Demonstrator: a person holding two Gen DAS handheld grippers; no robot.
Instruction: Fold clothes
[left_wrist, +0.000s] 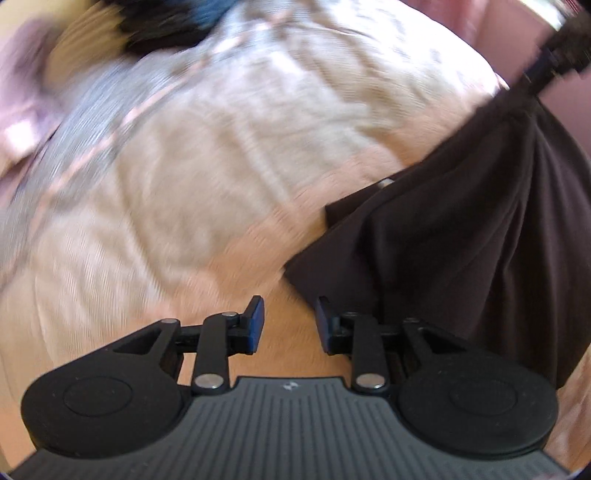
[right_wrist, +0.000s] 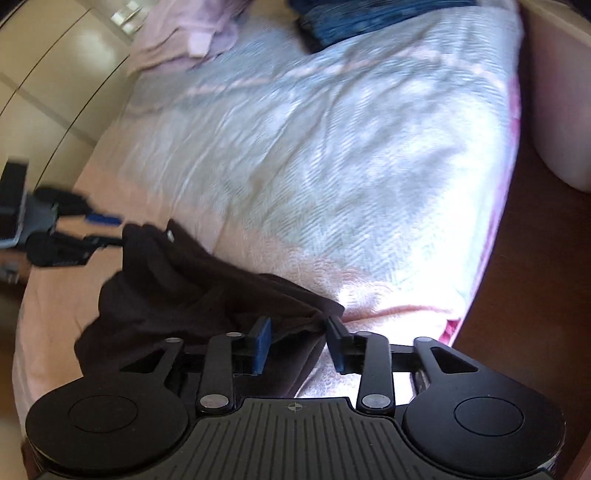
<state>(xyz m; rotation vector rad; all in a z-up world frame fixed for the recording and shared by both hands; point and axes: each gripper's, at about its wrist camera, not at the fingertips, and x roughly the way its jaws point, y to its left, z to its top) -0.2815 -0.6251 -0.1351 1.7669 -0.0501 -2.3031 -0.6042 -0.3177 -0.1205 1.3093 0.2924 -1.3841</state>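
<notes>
Right, dark brown garment (right_wrist: 192, 291) lies bunched on the bed, at the near edge. In the right wrist view its long axis runs diagonally, from a raised corner up-left near the left gripper (right_wrist: 107, 230) down-right to a gathered end beside the right gripper (right_wrist: 297, 345). Small white tag (right_wrist: 170, 235) shows at the upper-left corner. Which kind of garment it is, I can't tell.

Right gripper: jaws apart, blue pads showing; a fold of the dark cloth hangs between them and brushes the right finger, not pinched.

Left gripper: in its own view (left_wrist: 289, 325) jaws apart, nothing between them, only bedding below. The garment (left_wrist: 461, 236) sits just right of it, pleats fanning from a bunched point up-right; the cloth edge passes close to the right finger, contact unclear.

Surface: bed with a pale pink-and-white textured blanket (right_wrist: 332, 166), wrinkled, heavy motion blur. A pink garment (right_wrist: 192, 33) is heaped at the far left corner, a dark blue garment (right_wrist: 362, 22) at the far edge. Magenta trim (right_wrist: 515, 107) runs along the blanket's right side.

Room: cream wardrobe panels (right_wrist: 48, 85) left of the bed, wooden floor (right_wrist: 524, 266) on the right.
</notes>
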